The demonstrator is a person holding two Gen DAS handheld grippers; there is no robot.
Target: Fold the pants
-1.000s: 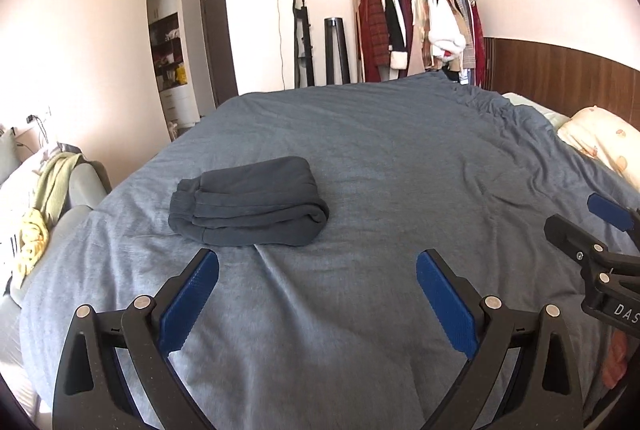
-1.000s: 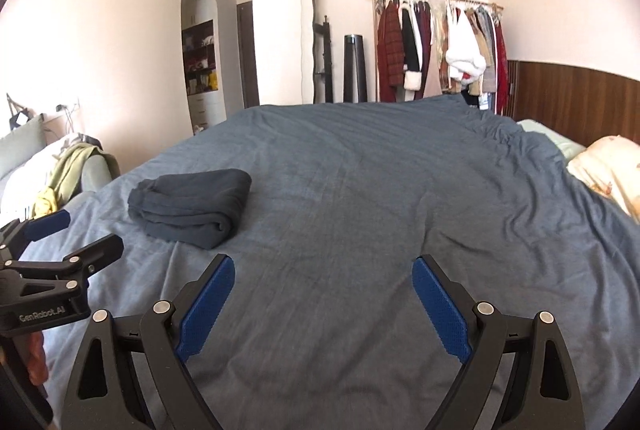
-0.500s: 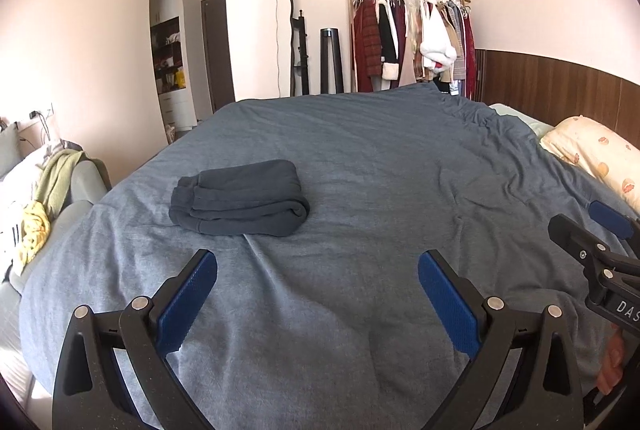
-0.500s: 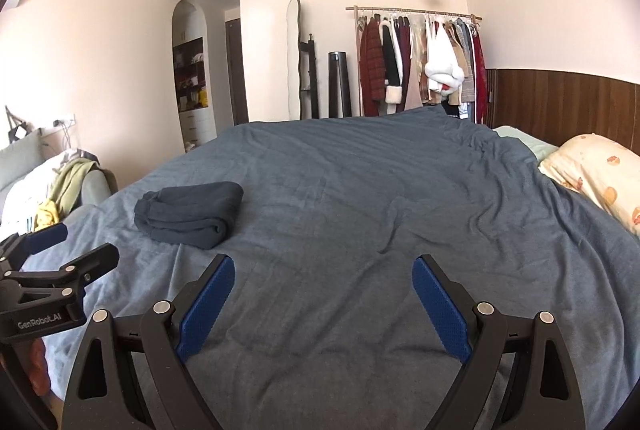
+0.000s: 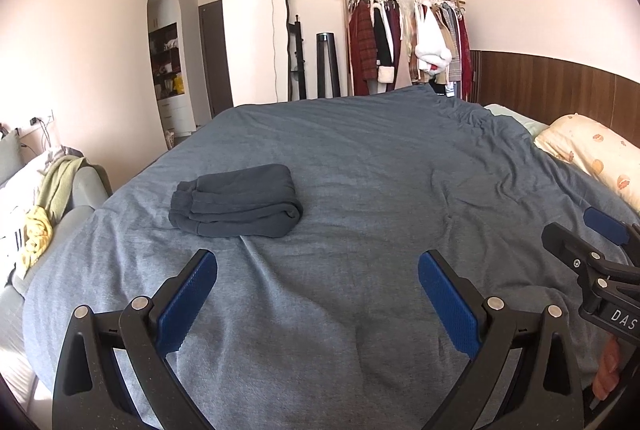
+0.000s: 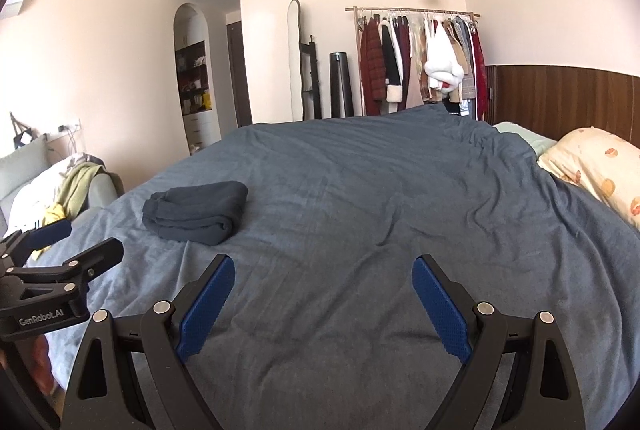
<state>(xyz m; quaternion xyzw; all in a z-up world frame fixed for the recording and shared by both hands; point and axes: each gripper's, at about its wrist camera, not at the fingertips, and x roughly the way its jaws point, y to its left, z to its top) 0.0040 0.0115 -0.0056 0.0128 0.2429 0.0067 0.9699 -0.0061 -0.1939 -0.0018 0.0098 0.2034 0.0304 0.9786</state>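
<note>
The dark grey pants [image 5: 236, 200] lie folded in a compact stack on the blue-grey bed cover [image 5: 380, 166], toward the left side; they also show in the right wrist view [image 6: 196, 211]. My left gripper [image 5: 318, 266] is open and empty, held above the cover in front of the pants. My right gripper [image 6: 323, 272] is open and empty, to the right of the pants. The right gripper shows at the left wrist view's right edge [image 5: 600, 250], and the left gripper at the right wrist view's left edge [image 6: 60, 254].
A patterned pillow [image 5: 592, 154] lies at the right by the wooden headboard [image 5: 560, 86]. A clothes rack [image 5: 404, 42] stands behind the bed. A sofa with clothes [image 5: 44, 198] stands at the left. The bed cover [image 6: 380, 190] spreads wide.
Both grippers have lifted and tilted upward a little, away from the pants. The pants lie still. Both grippers stay open.
</note>
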